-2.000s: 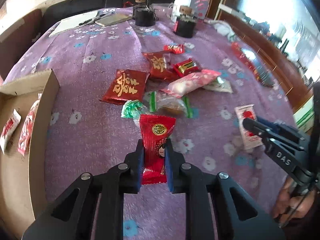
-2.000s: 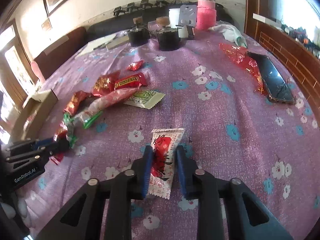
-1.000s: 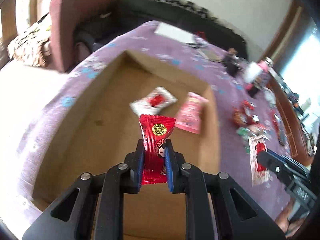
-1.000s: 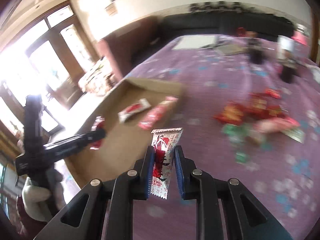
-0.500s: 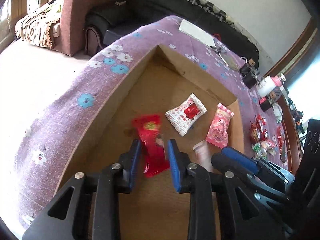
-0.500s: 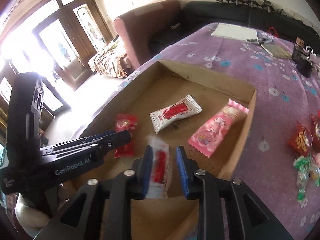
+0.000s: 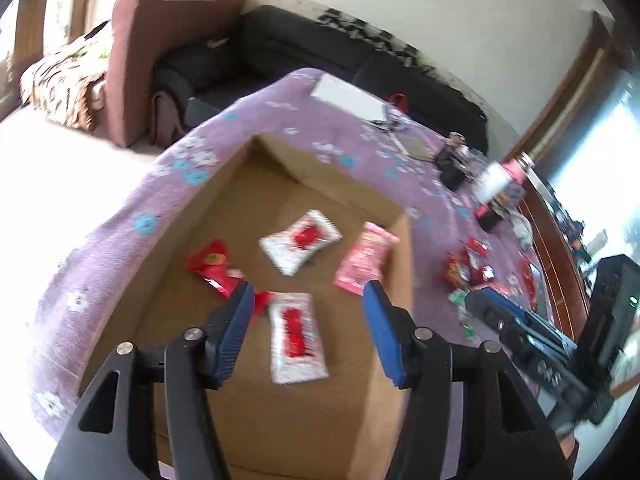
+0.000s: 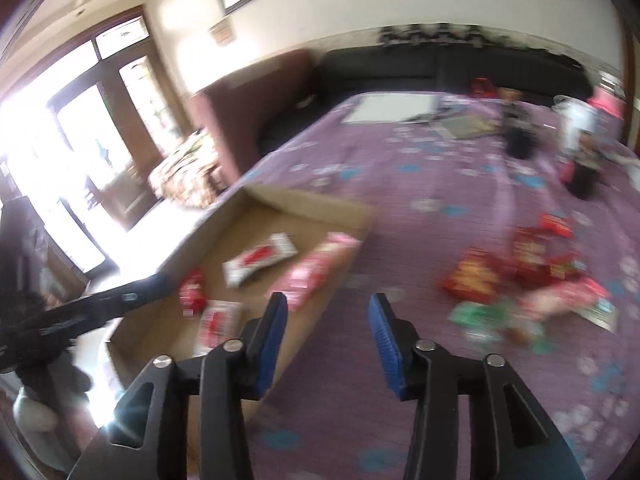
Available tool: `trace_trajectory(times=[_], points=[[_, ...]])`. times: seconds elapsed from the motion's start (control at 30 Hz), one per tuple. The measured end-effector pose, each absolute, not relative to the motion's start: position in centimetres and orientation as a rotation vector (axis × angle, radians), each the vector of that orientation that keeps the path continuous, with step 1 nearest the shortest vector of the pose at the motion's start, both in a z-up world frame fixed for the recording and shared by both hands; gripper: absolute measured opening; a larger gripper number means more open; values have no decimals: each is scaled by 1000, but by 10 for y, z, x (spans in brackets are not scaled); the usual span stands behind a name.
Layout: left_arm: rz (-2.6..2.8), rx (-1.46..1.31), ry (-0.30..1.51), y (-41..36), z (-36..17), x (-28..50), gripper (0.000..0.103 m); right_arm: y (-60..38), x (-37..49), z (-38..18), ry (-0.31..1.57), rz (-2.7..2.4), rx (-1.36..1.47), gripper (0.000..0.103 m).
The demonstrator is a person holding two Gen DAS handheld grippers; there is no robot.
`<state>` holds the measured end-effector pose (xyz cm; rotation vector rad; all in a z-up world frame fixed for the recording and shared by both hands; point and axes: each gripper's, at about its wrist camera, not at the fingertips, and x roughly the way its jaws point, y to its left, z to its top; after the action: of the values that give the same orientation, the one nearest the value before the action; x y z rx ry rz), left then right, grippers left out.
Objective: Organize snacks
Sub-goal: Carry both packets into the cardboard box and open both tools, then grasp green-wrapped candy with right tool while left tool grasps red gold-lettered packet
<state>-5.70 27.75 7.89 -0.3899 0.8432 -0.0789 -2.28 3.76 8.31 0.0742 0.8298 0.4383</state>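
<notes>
Left gripper (image 7: pixel 306 332) over cardboard box (image 7: pixel 402 280), jaws opening, nothing gripped. Right gripper (image 8: pixel 328 336) above box's right wall, jaws opening, empty. In box: red packet (image 7: pixel 214 266) by left wall, white-red packet (image 7: pixel 296 336) just beside it mid-floor, second white-red packet (image 7: pixel 300 240) toward far corner, pink packet (image 7: pixel 362 260) against right wall. Loose snack pile (image 8: pixel 528 276) on purple tablecloth (image 8: pixel 420 184), well right of box, blurred.

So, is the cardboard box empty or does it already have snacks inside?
Not empty. The cardboard box holds four packets on its floor: two white-and-red, one red, one pink.
</notes>
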Motion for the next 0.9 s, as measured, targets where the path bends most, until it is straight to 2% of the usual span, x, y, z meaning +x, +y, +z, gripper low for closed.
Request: trace_trajectory(times=[0.4, 0.5, 0.8, 0.83, 0.9], points=[[-253, -262, 911, 174, 80, -55, 56, -101, -19, 51, 878, 218, 213, 47], [-271, -246, 915, 157, 79, -50, 55, -103, -15, 43, 900, 249, 240, 49], [-269, -281, 952, 141, 78, -17, 55, -44, 16, 18, 954, 320, 92, 48], [-265, -282, 955, 140, 79, -13, 55, -40, 17, 16, 949, 312, 74, 48], [-261, -278, 967, 135, 78, -4, 55, -36, 16, 15, 940, 284, 40, 33]])
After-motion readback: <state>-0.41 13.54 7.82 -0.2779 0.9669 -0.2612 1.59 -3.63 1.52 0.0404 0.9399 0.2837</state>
